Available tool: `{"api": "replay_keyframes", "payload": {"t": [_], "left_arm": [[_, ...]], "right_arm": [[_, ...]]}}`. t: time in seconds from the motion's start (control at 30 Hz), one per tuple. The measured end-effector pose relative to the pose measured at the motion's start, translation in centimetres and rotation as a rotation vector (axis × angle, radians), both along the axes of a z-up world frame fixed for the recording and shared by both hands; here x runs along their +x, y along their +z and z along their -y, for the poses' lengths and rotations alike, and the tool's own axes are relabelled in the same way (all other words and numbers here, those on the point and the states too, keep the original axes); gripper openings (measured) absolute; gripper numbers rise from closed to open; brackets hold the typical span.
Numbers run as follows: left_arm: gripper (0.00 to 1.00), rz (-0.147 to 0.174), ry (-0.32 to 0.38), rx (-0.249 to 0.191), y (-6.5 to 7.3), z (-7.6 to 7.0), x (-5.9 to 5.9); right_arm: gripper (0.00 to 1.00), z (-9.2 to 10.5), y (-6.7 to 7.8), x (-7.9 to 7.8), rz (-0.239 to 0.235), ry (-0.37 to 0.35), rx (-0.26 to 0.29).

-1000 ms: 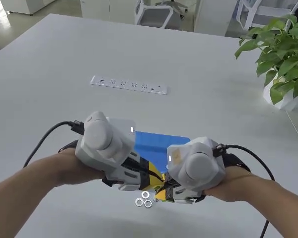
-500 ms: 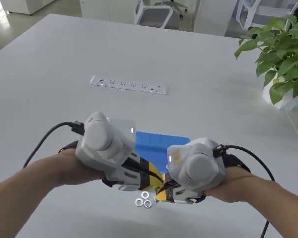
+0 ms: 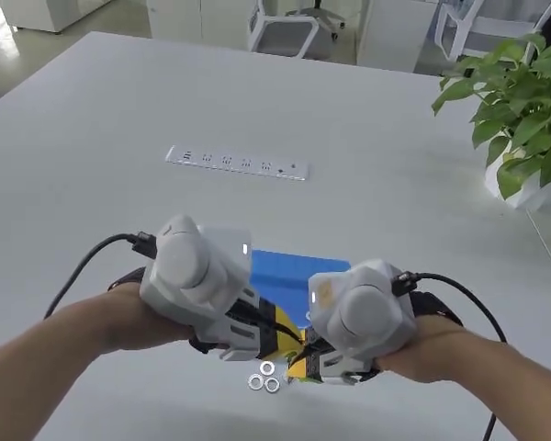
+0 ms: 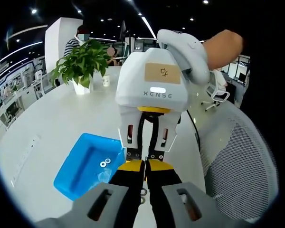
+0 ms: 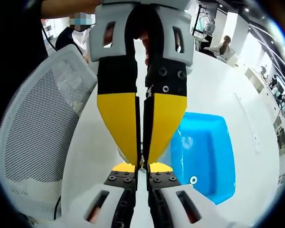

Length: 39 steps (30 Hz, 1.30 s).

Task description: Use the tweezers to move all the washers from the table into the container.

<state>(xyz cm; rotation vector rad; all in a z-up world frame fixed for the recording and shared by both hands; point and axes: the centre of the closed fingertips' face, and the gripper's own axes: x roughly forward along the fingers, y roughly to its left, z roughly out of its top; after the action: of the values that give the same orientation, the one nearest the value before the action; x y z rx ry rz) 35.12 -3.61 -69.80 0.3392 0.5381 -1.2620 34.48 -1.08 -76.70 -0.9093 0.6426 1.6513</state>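
Observation:
Three small steel washers [image 3: 264, 377] lie on the white table just below where my two grippers meet tip to tip. My left gripper [image 3: 283, 342] [image 4: 143, 164] and my right gripper [image 3: 299, 360] [image 5: 141, 167] face each other, both with jaws together. In the right gripper view a thin grey strip, apparently the tweezers [image 5: 141, 137], runs between both pairs of yellow pads; most of it is hidden. The blue container [image 3: 294, 268] [image 4: 80, 166] [image 5: 206, 152] sits just beyond the grippers, with washers [image 4: 104, 164] [image 5: 193, 180] lying inside it.
A white power strip [image 3: 236, 163] lies farther back on the table. At the far right edge stands a potted plant [image 3: 519, 110]. A mesh office chair [image 4: 242, 171] is beside the table. Cables trail from both grippers.
The head camera has tipped slightly. The grippers, washers and container stay where they were.

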Motion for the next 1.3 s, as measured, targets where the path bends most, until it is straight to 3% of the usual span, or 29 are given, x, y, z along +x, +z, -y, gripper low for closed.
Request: {"api": "replay_keyframes", "payload": {"t": [0.37,0.8,1.03,1.2,1.3], "left_arm": [[0.19,0.008,0.005,-0.004,0.4,-0.4,0.0],[0.64,-0.003,0.159,0.004,0.0,-4.6,0.4],[0.70,-0.008,0.211,-0.012,0.3,-6.1,0.2],[0.75,-0.017,0.233,-0.024,0.3,-6.8,-0.4],[0.75,-0.013,0.253,-0.006,0.1,-7.6,-0.7]], "right_arm": [[0.07,-0.1,0.0,0.1,0.013,0.007,0.003],[0.07,-0.1,-0.1,0.0,0.018,0.005,0.013],[0.07,0.0,0.1,-0.1,0.022,0.009,0.015],[0.07,-0.1,1.2,0.1,0.032,0.009,0.028],[0.07,-0.1,2.1,0.2,0.040,0.011,0.033]]}}
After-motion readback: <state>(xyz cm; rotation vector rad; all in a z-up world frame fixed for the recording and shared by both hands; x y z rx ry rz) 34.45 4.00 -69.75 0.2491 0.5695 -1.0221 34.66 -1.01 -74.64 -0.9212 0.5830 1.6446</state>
